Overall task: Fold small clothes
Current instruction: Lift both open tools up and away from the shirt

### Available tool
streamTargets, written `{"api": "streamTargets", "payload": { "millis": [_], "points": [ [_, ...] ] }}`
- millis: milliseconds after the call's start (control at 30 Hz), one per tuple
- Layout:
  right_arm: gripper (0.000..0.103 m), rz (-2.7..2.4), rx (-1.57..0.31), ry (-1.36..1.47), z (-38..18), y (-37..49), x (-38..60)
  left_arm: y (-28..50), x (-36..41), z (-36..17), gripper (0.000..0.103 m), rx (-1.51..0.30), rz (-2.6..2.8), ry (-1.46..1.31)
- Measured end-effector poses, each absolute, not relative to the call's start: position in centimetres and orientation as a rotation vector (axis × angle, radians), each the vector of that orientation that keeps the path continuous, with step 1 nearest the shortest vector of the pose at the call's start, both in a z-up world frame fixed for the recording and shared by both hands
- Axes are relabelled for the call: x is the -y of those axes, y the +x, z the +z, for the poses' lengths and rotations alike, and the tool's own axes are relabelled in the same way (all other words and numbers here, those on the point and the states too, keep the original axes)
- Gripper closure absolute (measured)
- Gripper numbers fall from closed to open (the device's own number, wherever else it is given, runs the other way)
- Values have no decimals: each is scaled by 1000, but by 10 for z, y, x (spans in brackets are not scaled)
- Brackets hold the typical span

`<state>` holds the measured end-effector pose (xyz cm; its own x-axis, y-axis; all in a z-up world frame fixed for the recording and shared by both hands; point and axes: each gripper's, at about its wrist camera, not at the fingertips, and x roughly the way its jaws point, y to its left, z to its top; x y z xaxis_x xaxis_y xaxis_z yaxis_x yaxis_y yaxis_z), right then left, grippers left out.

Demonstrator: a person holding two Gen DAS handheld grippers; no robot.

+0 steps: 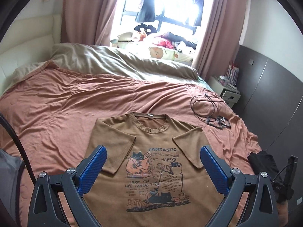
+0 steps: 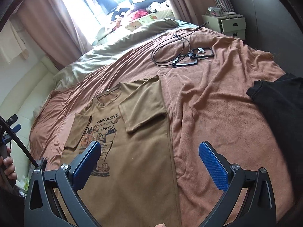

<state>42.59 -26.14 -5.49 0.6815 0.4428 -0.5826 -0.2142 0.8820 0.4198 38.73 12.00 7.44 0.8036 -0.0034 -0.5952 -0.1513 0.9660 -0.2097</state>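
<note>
left wrist view puts the brown t-shirt (image 1: pixel 151 162) in the lower middle of the frame, lying flat and print side up on the orange blanket (image 1: pixel 62 109), both sleeves folded in over the chest. i see my left gripper (image 1: pixel 153 158) above it with its blue pads spread wide, nothing between them. in the right wrist view the same shirt (image 2: pixel 140 147) sits at lower left of centre, and my right gripper (image 2: pixel 151 155) is likewise released and empty above the shirt's edge. a black garment (image 2: pixel 278 102) lies at the right edge of the frame, well apart from the shirt. black cables and frames (image 2: pixel 185 56) rest on the blanket toward the upper middle, a white nightstand (image 2: pixel 227 24) beyond.
</note>
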Motion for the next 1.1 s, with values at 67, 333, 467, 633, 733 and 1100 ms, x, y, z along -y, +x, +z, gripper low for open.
{"api": "streamTargets", "payload": {
  "millis": [67, 333, 467, 633, 733, 1100],
  "points": [
    [0, 370, -709, 302, -47, 403, 262, 364, -128, 75, 3, -622, 75, -262],
    [0, 357, -670, 274, -47, 322, 271, 266, -146, 70, 3, -573, 57, -265],
    [0, 351, -650, 263, -47, 289, 278, 223, -142, 66, 3, -559, 45, -247],
    [0, 358, -633, 281, -52, 250, 291, 171, -136, 59, 3, -552, 45, -244],
    [0, 361, -625, 284, -56, 229, 299, 146, -138, 51, 3, -549, 42, -273],
    [0, 365, -617, 285, -63, 162, 326, 49, -150, 20, 3, -520, 78, -358]
  ]
}}
